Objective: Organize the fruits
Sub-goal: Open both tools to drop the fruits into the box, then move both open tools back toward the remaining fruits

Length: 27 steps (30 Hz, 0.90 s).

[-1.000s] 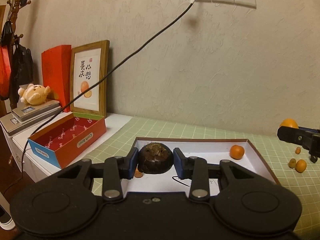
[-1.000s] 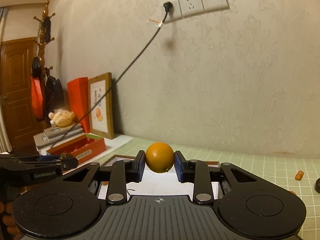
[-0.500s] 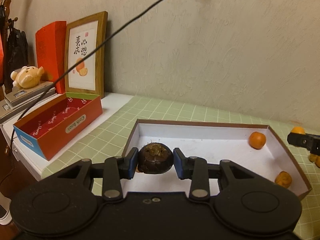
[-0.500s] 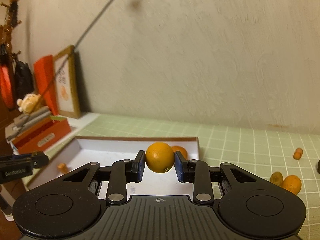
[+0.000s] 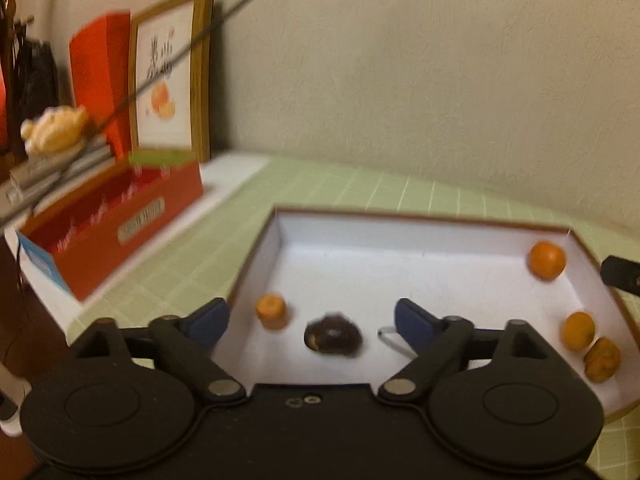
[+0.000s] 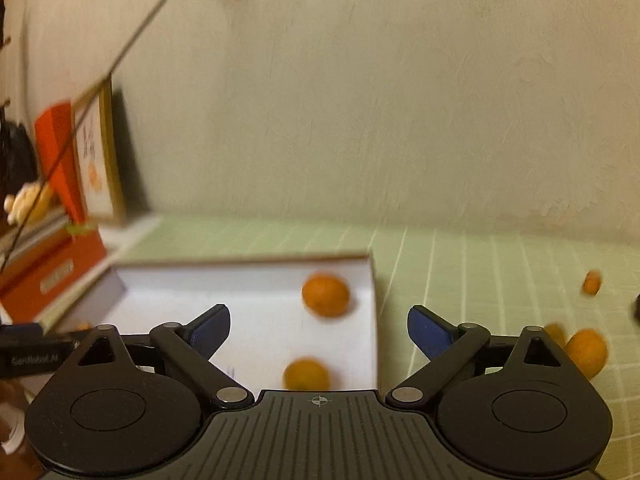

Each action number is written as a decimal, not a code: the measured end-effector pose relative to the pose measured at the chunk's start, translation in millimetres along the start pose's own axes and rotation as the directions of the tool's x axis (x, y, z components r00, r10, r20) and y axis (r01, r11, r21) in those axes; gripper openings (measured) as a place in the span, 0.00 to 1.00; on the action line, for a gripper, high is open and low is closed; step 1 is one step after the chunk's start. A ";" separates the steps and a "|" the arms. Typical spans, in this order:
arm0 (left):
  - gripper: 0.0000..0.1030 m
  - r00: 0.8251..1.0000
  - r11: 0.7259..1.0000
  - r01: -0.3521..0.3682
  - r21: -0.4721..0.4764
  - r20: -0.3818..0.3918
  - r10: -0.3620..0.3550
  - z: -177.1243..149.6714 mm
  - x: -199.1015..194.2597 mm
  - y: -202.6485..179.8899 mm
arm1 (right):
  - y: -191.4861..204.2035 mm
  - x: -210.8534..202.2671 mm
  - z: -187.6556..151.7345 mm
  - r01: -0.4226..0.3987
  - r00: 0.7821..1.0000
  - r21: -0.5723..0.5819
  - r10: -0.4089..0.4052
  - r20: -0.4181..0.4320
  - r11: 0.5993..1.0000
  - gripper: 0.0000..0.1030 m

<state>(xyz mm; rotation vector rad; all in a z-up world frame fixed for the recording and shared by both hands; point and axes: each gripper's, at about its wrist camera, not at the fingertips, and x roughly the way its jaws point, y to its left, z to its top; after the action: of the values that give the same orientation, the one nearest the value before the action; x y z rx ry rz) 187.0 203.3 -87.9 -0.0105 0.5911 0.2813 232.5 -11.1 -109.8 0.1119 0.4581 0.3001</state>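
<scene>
Both grippers' jaws just opening, now spreading wide: left gripper [image 5: 310,320] over dark fruit [image 5: 333,336] lying in tray [image 5: 400,232], right gripper [image 6: 319,330] over orange [image 6: 306,374] there.

Matt white cardboard tray [image 5: 420,256] with a brown rim; beside it a green gridded mat [image 5: 208,248], a glossy red box [image 5: 132,224], a wood-framed picture [image 5: 202,72].

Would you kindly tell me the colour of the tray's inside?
White inside, with a brown rim; clearest in the left wrist view.
</scene>
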 end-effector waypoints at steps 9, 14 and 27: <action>0.94 0.997 0.998 -0.032 0.047 0.074 0.028 11.1 -26.2 -16.5 | 2.1 -18.3 8.9 -0.090 0.996 0.018 0.089 0.032 0.996 1.00; 0.94 0.996 0.999 -0.034 0.021 0.080 0.033 15.4 -38.9 -18.6 | -0.6 -31.9 14.7 -0.116 0.992 0.024 0.115 0.042 0.993 1.00; 0.94 0.994 1.000 -0.021 -0.002 0.112 0.021 17.7 -94.5 -32.8 | -10.8 -91.9 27.7 -0.156 0.985 0.013 0.155 0.080 0.988 1.00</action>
<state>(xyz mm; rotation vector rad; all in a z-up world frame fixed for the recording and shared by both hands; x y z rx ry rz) 130.5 148.8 -23.4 0.0108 0.4803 0.3003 169.3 -50.8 -48.5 0.1784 0.3749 0.4429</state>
